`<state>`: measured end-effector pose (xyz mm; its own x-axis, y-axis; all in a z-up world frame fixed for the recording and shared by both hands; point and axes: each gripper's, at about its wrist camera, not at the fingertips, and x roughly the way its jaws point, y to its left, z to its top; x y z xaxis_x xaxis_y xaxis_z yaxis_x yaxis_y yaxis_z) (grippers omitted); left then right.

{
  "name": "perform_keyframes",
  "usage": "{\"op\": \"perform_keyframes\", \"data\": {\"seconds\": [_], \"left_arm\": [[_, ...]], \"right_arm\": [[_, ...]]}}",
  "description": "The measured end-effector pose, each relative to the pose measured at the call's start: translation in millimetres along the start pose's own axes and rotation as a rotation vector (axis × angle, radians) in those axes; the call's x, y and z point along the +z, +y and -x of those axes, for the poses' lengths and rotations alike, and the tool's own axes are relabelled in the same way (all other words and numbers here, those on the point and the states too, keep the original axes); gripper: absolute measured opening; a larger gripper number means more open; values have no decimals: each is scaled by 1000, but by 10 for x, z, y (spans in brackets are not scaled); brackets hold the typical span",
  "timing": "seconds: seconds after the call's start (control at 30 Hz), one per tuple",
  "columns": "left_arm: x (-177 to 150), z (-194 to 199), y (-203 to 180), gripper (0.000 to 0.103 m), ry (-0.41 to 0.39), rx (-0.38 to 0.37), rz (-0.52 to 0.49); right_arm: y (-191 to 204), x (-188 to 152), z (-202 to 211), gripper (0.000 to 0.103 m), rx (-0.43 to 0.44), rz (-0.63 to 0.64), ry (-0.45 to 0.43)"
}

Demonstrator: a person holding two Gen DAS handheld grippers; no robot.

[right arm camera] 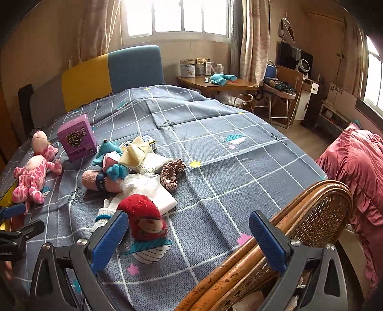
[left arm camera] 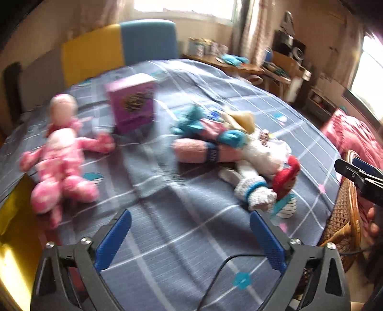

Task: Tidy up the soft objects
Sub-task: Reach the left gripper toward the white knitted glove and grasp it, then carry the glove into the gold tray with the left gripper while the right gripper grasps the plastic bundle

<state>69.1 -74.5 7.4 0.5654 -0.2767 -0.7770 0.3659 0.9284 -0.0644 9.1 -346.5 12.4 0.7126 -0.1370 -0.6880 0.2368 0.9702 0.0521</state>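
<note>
A home bedroom: a bed (right arm camera: 215,148) with a checked cover fills the frame's middle, a curtained window (right arm camera: 177,16) at top, a cluttered bench (right arm camera: 215,83) beside it.

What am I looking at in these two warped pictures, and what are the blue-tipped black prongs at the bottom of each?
The prongs are hand-held two-finger grippers, one in each of a person's hands; no robot arm is involved. Each picture comes from a fisheye camera on one gripper, looking along its fingers. The left gripper and right gripper are both open and hold nothing. Both look over a bed with a grey checked sheet. On it lie a pink doll, a purple box, and a heap of soft things: a rolled pink towel, a blue plush, a red plush and a brown scrunchie. A wicker chair stands at the bed's edge.
</note>
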Motion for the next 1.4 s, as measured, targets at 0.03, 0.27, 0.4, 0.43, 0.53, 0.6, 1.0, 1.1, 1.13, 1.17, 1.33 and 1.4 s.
{"op": "perform_keyframes", "data": {"seconds": [0.03,0.27,0.4,0.43,0.53,0.6,1.0,1.1,1.13,1.17,1.33,1.4], "left_arm": [[48,-95,-76,91,20,-23,-14],[285,-555,-535,85,89,-130,-56],[347,-792,-746,81,122,-143,-77],[351,-866,-783,78,133,-142,-80],[346,-1058,-861,45,164,-138,-89],[315,-1194,-863,40,206,-186,-70],[9,-667,-291,36,83,-226,40],[-62,-484,-141,36,49,-207,64],[-83,-406,-84,36,38,-200,70],[-109,-331,-30,36,27,-190,77],[-202,8,161,36,-29,-175,108],[-223,148,265,36,-48,-173,131]], "right_arm": [[-19,-1,-5,103,-1,-5,-1],[-101,-10,26,103,2,15,-12],[-141,-4,27,103,-2,15,-15],[-150,-2,20,103,-2,14,-14],[-168,10,-13,102,5,6,-6],[-137,29,-38,96,18,15,1],[548,438,-486,85,151,281,115],[785,469,-676,85,148,398,161],[870,477,-749,85,143,435,177],[926,477,-819,85,137,467,194],[1145,428,-1287,84,45,594,302],[1178,378,-1459,79,6,626,354]]}}
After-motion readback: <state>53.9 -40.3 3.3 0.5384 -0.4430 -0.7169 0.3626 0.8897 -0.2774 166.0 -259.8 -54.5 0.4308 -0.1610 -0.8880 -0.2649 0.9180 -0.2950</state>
